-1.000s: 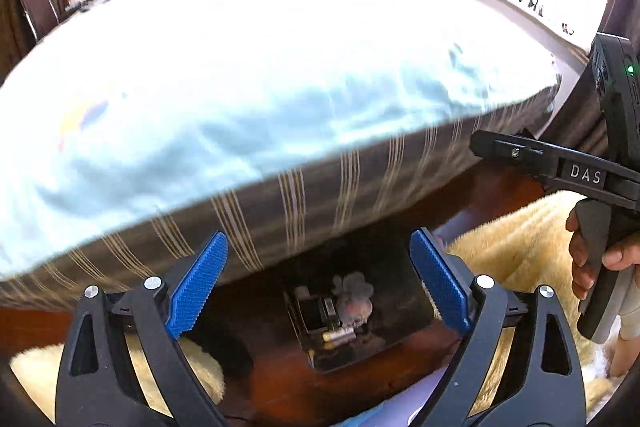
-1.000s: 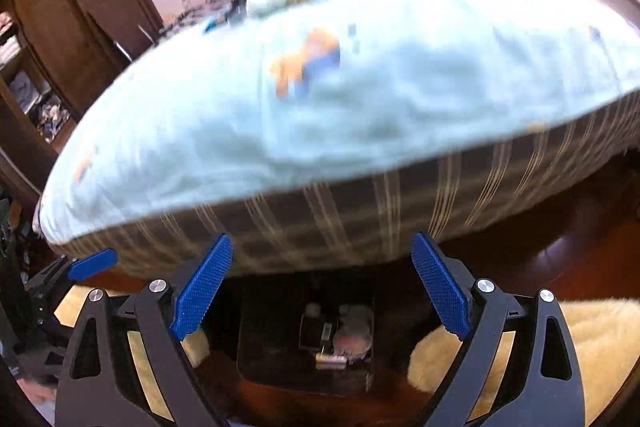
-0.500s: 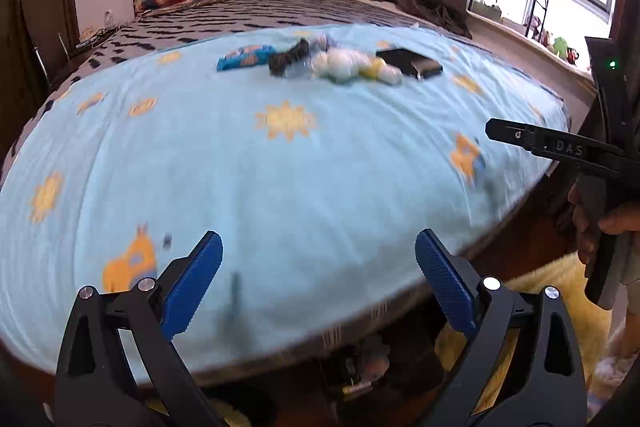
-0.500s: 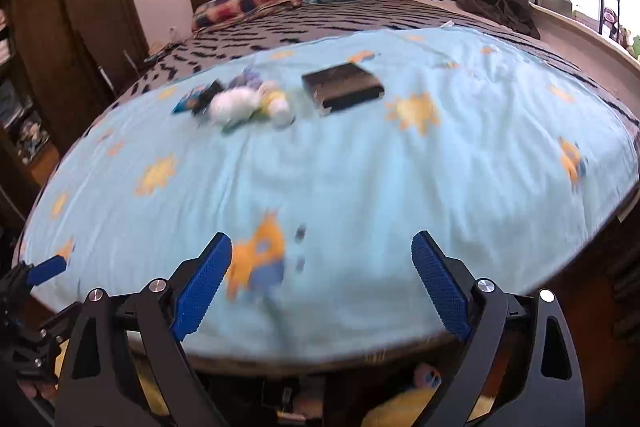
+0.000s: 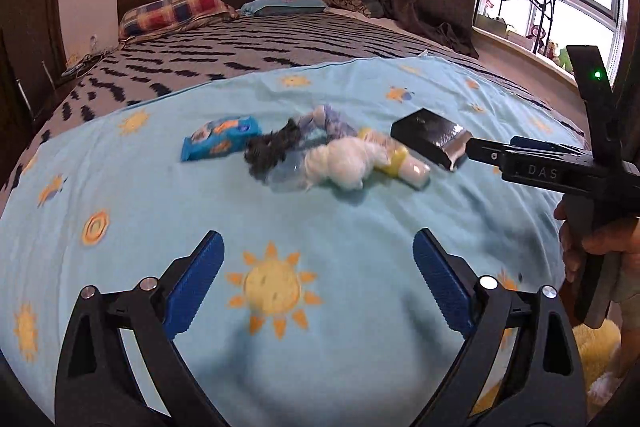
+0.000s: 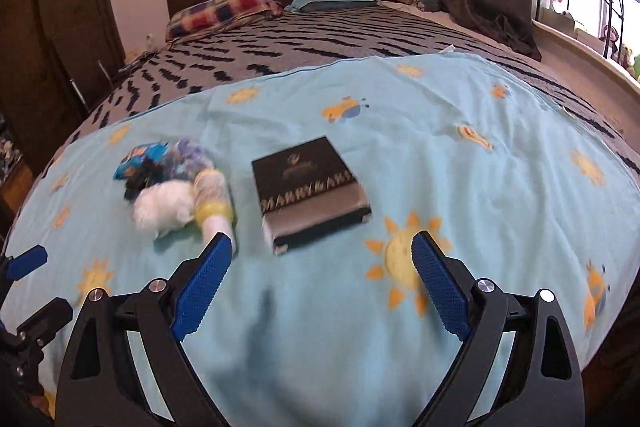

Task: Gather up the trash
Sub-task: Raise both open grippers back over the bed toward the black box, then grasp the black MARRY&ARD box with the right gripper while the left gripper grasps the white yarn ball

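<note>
Now that both cameras have swung up from the dark gap under the bed, where a second ago they looked at a small black tray on the floor, the whole blue sheet (image 5: 360, 227) with its sun pattern fills the frames and the trash on it comes into sight. At the left of the pile, in the left wrist view, lies a blue snack wrapper (image 5: 219, 138), touching a dark crumpled scrap (image 5: 269, 151); next come a white wad of tissue (image 5: 347, 163) and a yellow-banded tube (image 5: 402, 163), all bunched together in the middle of the frame. To their right sits a black box (image 5: 430, 137), near the pile but apart from it. The left gripper (image 5: 318, 283) hangs at the bottom of its frame, jaws wide and empty, well short of the pile. The right gripper (image 6: 322, 285) is equally wide and empty, with the box (image 6: 310, 193) just above its gap and the tube (image 6: 212, 203) close to its left finger. My reading is that collecting has not started, and the reach toward the pile is the step in hand.
</note>
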Motion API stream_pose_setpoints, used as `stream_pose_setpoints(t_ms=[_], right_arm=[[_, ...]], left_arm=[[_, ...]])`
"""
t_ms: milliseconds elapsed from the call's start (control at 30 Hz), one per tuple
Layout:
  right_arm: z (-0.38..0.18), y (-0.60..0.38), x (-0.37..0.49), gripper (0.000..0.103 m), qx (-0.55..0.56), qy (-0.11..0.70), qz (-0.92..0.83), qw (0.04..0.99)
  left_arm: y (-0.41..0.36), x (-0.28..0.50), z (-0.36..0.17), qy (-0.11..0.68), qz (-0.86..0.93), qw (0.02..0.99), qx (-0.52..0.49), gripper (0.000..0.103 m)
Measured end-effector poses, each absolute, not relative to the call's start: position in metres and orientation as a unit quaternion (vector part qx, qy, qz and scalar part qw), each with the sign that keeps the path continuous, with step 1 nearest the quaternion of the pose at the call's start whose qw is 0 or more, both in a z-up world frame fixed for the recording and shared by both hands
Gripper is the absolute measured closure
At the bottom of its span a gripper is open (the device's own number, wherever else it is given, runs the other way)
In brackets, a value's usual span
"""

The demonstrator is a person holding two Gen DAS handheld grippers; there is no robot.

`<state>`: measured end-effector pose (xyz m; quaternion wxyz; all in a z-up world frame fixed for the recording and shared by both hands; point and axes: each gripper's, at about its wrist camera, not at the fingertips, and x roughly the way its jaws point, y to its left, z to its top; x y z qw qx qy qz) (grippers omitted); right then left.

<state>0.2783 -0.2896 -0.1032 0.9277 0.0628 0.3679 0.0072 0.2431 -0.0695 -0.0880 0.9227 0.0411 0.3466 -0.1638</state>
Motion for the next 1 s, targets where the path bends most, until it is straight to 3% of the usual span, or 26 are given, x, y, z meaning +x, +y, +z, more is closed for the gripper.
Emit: stream_pose_setpoints(t_ms=[200,367,500,633,1000], right_arm=[[-0.113,-0.283,0.317,0.011,0.06,0.397,0.023,0.915],[-0.13,-0.277,0.337,0.011,0.032,0.427,0.019,0.904],[-0.136,-0.279,0.345,0.012,0.03,0.43,0.02,0.902],[-0.135,-0.282,0.35,0.029,0.028,0.424,0.023,0.905],[-0.122,-0.281,0.334,0.03,0.03,0.393,0.04,0.918]], left_arm=[[-0.086,0.277,-0.091,0.356,-0.172,0.918,0.041,0.024],[-0.099,0.298,-0.098,0.363,-0.175,0.914,0.056,0.04],[-0.107,0.315,-0.107,0.374,-0.179,0.908,0.06,0.046],[-0.116,0.326,-0.115,0.385,-0.185,0.902,0.066,0.054],[-0.118,0.317,-0.108,0.372,-0.189,0.906,0.071,0.079]])
